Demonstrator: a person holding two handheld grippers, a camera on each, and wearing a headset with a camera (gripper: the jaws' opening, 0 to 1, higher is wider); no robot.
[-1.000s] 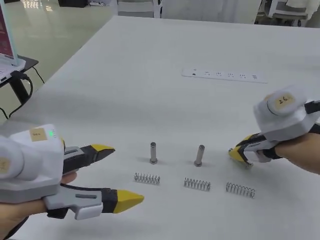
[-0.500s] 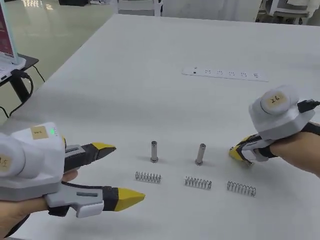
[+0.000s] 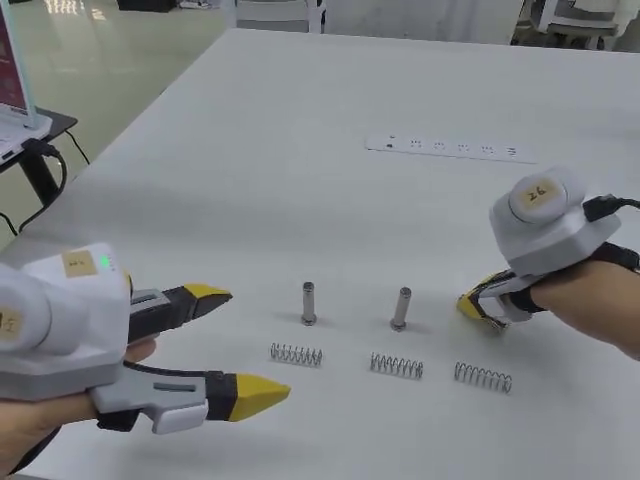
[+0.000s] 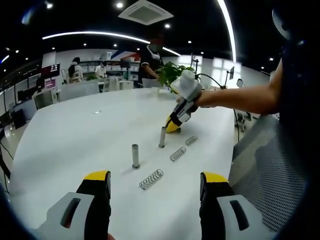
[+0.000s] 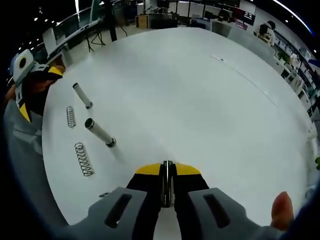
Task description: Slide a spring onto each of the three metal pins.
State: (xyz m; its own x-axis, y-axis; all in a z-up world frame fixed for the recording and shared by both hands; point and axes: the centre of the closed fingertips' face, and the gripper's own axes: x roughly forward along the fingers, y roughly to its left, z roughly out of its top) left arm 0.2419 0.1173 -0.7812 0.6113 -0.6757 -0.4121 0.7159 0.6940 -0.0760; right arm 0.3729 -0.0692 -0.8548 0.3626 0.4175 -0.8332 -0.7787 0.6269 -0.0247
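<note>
Two steel pins stand upright on a smooth white counter (image 3: 250, 200): the left pin (image 3: 308, 303) and the middle pin (image 3: 401, 308), each a plain cylinder with a small flared foot. Three coiled wire springs lie on their sides in a row just at 6 o'clock of the pins. These are the left spring (image 3: 296, 355), the middle spring (image 3: 396, 366) and the right spring (image 3: 483, 378), all apart from the pins. The right gripper (image 3: 475, 307), grey plastic with yellow-tipped fingers, is down at the counter at 3 o'clock of the middle pin and 12 o'clock of the right spring. The right gripper view shows its fingers clenched on a slim metal shaft, the third pin (image 5: 167, 182). The left gripper (image 3: 235, 343) hovers at 9 o'clock of the left pin, its fingers spread wide and grasping nothing. A flat white power strip (image 3: 450, 150) lies well apart at 12 o'clock.
</note>
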